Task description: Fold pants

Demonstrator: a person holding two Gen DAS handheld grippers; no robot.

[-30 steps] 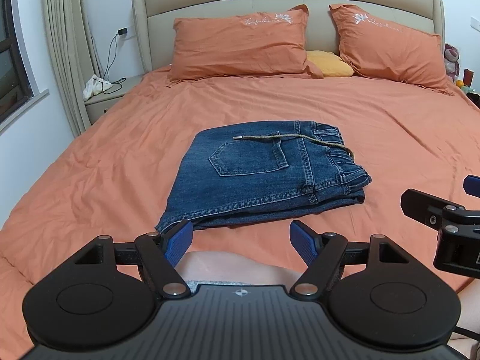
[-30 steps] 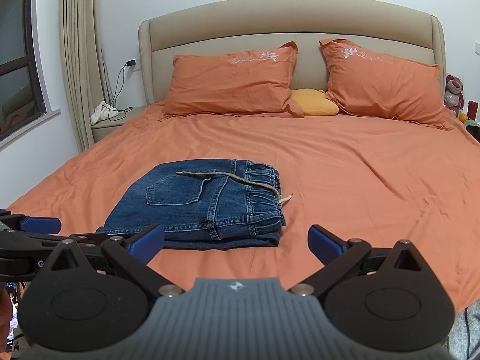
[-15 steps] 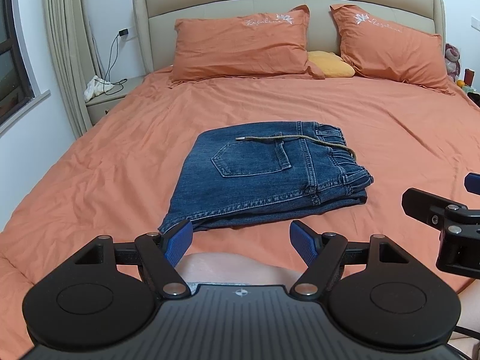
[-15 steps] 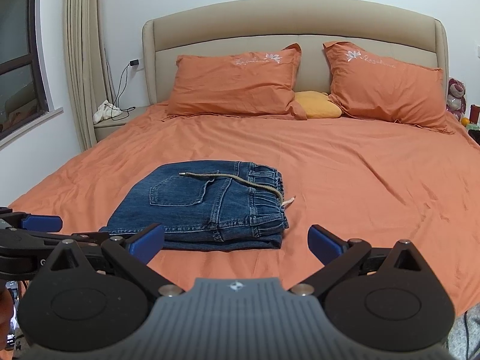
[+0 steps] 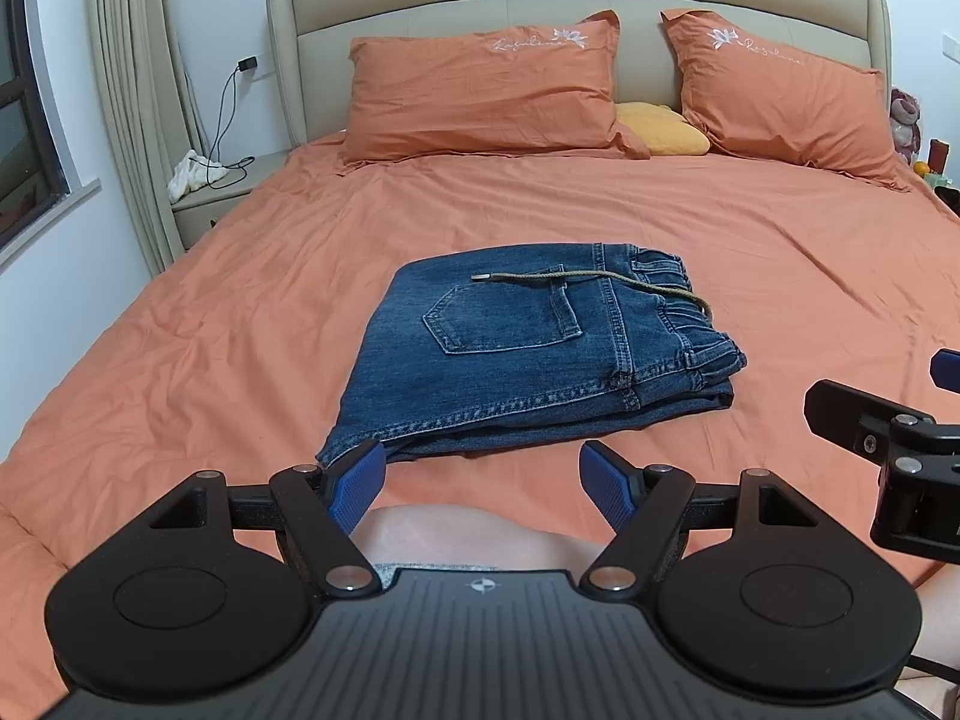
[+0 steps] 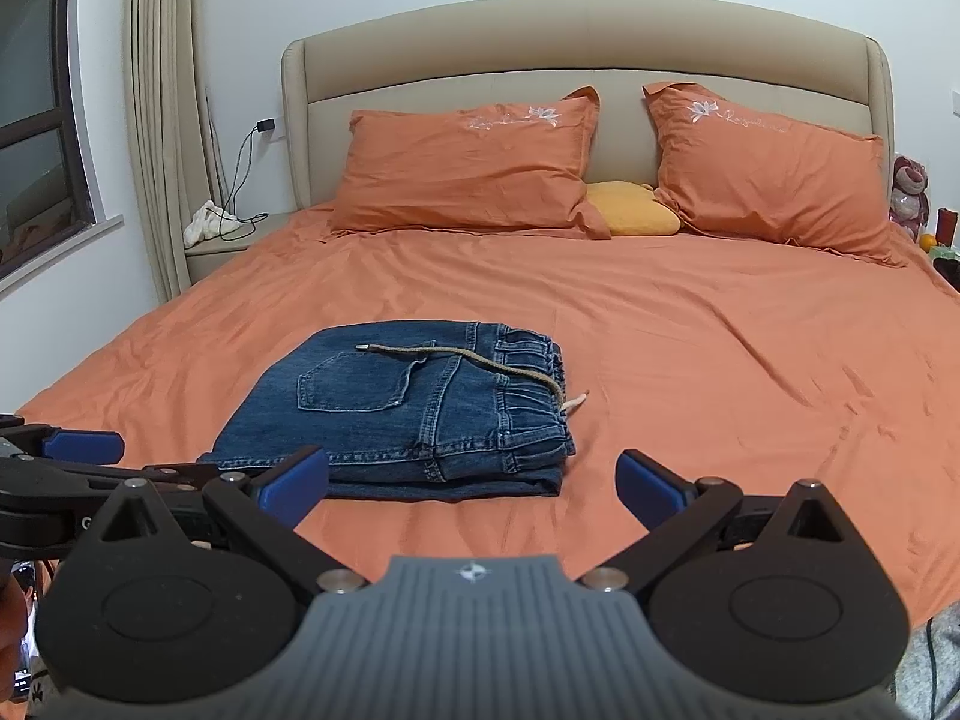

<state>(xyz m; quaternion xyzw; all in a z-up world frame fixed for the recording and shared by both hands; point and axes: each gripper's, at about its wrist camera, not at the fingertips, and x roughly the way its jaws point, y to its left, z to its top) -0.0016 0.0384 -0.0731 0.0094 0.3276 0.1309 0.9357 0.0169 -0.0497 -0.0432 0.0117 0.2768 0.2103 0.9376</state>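
Observation:
Blue denim pants [image 5: 528, 348] lie folded in a compact stack on the orange bed [image 5: 210, 348], back pocket up, with a tan drawstring [image 5: 588, 282] across the top. They also show in the right wrist view [image 6: 414, 408]. My left gripper [image 5: 483, 483] is open and empty, held back from the stack's near edge. My right gripper [image 6: 474, 480] is open and empty, also short of the pants. Part of the right gripper shows at the right edge of the left wrist view [image 5: 888, 432]; the left gripper shows at the left edge of the right wrist view [image 6: 72, 456].
Two orange pillows [image 6: 468, 168] and a small yellow cushion [image 6: 630, 213] lean on the beige headboard [image 6: 588, 36]. A nightstand with a white cloth and charger cable [image 6: 210, 225] stands at the left by the curtain. A plush toy [image 6: 909, 192] sits at the far right.
Both grippers have drawn back slightly and risen, so the pants sit a little farther off in both views. The pants have not moved. Both grippers stay open.

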